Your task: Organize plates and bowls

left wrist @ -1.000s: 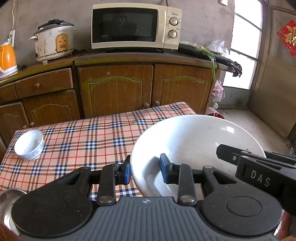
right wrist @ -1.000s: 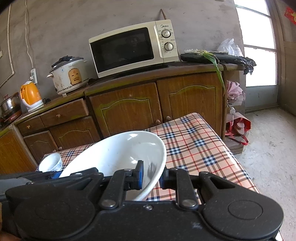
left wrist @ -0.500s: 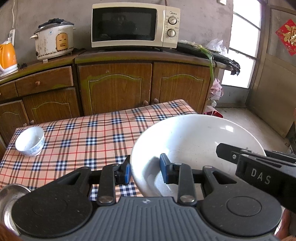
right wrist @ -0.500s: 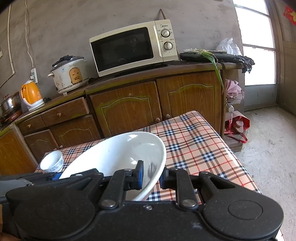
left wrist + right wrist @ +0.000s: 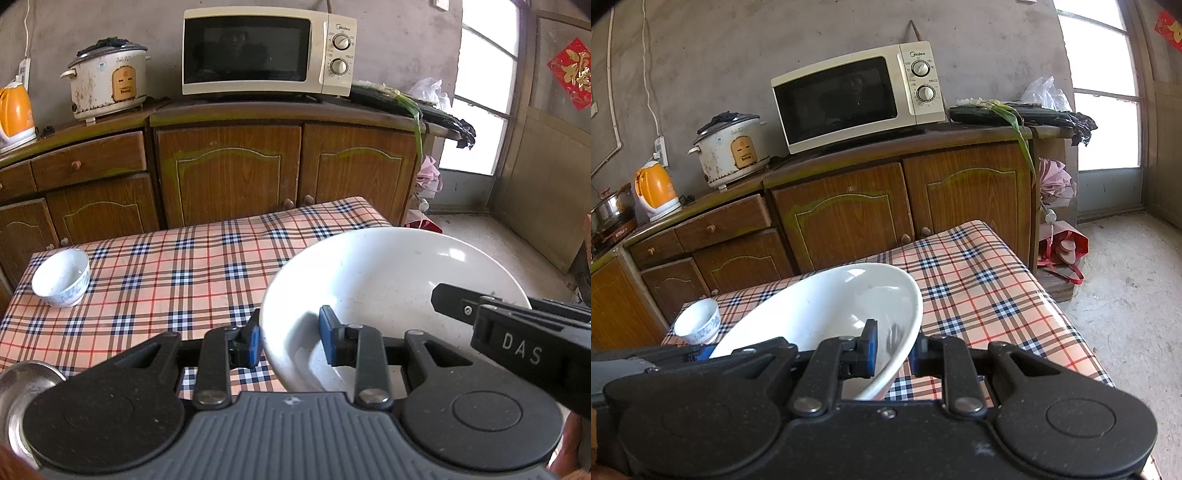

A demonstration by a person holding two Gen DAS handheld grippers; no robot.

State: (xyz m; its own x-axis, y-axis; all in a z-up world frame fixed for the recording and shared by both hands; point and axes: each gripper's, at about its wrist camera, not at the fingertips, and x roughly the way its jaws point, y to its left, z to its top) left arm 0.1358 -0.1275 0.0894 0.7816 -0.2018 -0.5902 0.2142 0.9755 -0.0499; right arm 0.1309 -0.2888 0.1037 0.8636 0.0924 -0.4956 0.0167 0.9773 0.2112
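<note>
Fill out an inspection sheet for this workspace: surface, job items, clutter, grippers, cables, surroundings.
Surface: plaid tablecloth covers the table.
Job's things: large white bowl held above the table edge; small blue-and-white bowl upright at the far left corner; metal dish, only partly in view, at the near left.
Clutter: nothing seen on the table.
Grippers: left hand-held gripper shut on the large white bowl's left rim; right hand-held gripper shut on its right rim.
Cables: white cable on the wall, running to a socket.
Surroundings: microwave, rice cooker, orange kettle on wooden cabinets.
</note>
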